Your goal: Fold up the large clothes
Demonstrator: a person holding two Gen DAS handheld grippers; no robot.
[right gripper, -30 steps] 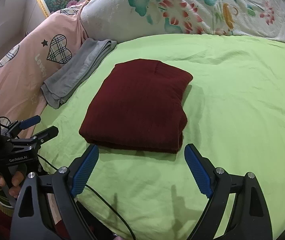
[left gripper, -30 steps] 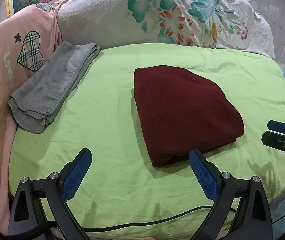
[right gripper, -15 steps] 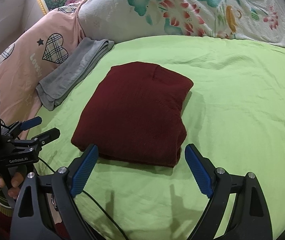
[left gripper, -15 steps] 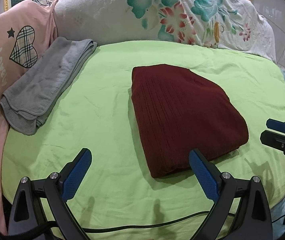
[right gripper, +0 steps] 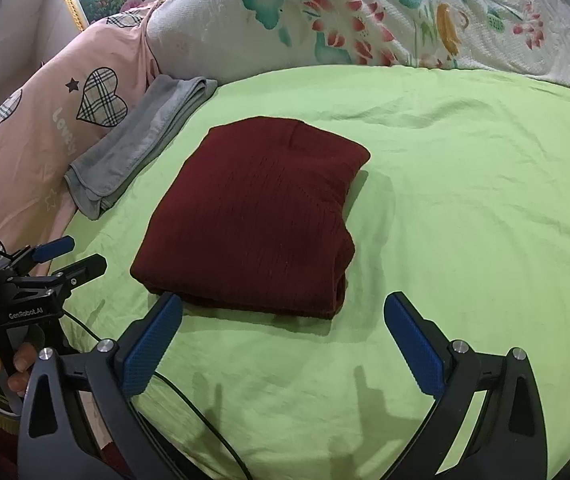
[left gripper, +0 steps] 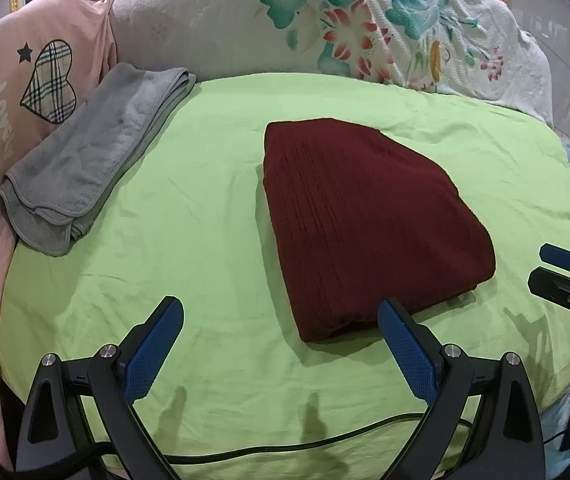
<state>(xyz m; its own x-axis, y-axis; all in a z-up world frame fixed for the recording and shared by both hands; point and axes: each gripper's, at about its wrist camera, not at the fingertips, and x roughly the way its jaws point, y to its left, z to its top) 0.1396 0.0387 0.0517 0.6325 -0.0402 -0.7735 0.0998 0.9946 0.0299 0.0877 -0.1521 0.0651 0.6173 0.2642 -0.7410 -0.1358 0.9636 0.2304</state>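
Left wrist view shows the left gripper with its fingers spread wide and holding nothing. The folded red sweater lies on the green sheet, just ahead and a bit to the right, long side running away from the fingers. Right wrist view shows the right gripper, also wide apart and empty, with the sweater's near edge just in front. I think both are about equally near.

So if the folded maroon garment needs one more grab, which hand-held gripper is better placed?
Probably the right hand-held gripper: open, nearly centred on the maroon garment's near edge. The left hand-held gripper, also open, sits off its near corner, mostly over green sheet.
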